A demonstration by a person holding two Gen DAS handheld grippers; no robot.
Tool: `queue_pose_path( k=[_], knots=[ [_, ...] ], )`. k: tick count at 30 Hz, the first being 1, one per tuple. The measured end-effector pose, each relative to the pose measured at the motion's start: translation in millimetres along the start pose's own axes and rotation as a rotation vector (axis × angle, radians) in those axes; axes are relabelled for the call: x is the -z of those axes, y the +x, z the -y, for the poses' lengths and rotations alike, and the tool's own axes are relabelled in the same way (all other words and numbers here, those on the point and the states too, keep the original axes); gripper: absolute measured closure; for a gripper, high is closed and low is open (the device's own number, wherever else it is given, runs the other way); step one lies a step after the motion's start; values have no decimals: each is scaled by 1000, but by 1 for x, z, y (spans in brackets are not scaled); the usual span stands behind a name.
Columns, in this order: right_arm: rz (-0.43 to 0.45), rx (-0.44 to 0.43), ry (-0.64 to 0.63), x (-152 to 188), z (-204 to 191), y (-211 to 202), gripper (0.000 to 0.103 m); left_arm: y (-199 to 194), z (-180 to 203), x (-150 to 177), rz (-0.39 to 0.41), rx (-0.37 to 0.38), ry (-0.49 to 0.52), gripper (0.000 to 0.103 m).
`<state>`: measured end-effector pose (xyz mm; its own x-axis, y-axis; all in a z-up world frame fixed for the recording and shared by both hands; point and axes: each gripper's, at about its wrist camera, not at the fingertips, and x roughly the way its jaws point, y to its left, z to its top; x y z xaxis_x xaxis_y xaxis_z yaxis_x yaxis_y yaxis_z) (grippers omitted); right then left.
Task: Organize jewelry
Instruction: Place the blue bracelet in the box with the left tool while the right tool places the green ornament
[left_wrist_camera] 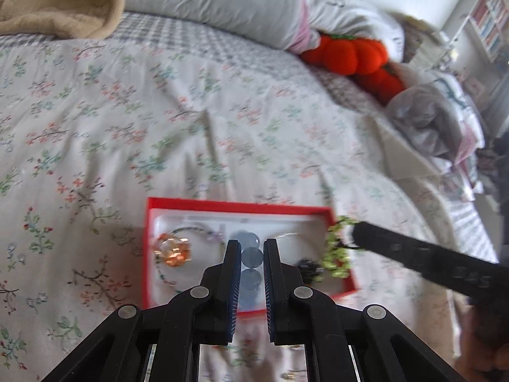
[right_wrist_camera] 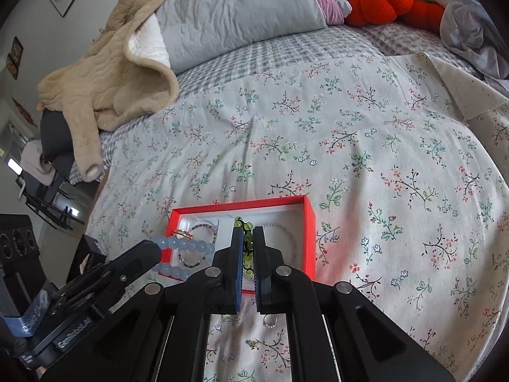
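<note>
We hover over the red box (right_wrist_camera: 310,222), left gripper (left_wrist_camera: 251,248) clamping the blue bead bracelet (right_wrist_camera: 184,246), right gripper (right_wrist_camera: 247,235) clamping the green bead bracelet (left_wrist_camera: 337,251); neither is laid in yet, and a small ring (right_wrist_camera: 270,321) waits on the bedspread (right_wrist_camera: 350,146).

The bedspread (right_wrist_camera: 350,133) is matt flowered cloth. The red box (right_wrist_camera: 308,222) looks like smooth matt card. Blue beads (right_wrist_camera: 187,245) are glossy and translucent; green beads (left_wrist_camera: 337,254) shine. Both grippers' fingers (right_wrist_camera: 237,254) are matt black plastic.

A red box (right_wrist_camera: 310,222) lies open on the bed. A blue bead bracelet (right_wrist_camera: 187,246) and a green bead bracelet (right_wrist_camera: 246,245) hang over it, each pinched in jaws. Inside lie thin bracelets (right_wrist_camera: 288,238) and maybe a gold ring (right_wrist_camera: 182,233).
</note>
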<state>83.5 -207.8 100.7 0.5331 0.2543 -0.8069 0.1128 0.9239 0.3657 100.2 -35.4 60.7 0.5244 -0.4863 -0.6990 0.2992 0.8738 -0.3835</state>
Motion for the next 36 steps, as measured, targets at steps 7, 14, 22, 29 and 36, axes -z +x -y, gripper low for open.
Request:
queue_pose_path(
  k=[7, 14, 22, 29, 36],
  knots=[
    [-16, 7, -6, 1, 3, 6, 98, 18, -11, 4, -47, -62, 7, 94],
    [-15, 23, -29, 5, -1, 6, 98, 8, -9, 8, -65, -95, 34, 67],
    [-9, 32, -22, 2, -4, 17, 98, -14, -22, 17, -62, -126, 6, 52],
    [25, 51, -16, -4, 0, 27, 96, -12, -32, 28, -98, -169, -12, 52],
    [21, 44, 15, -5, 9, 20, 81, -10, -31, 35, -115, -198, 2, 51]
  ],
)
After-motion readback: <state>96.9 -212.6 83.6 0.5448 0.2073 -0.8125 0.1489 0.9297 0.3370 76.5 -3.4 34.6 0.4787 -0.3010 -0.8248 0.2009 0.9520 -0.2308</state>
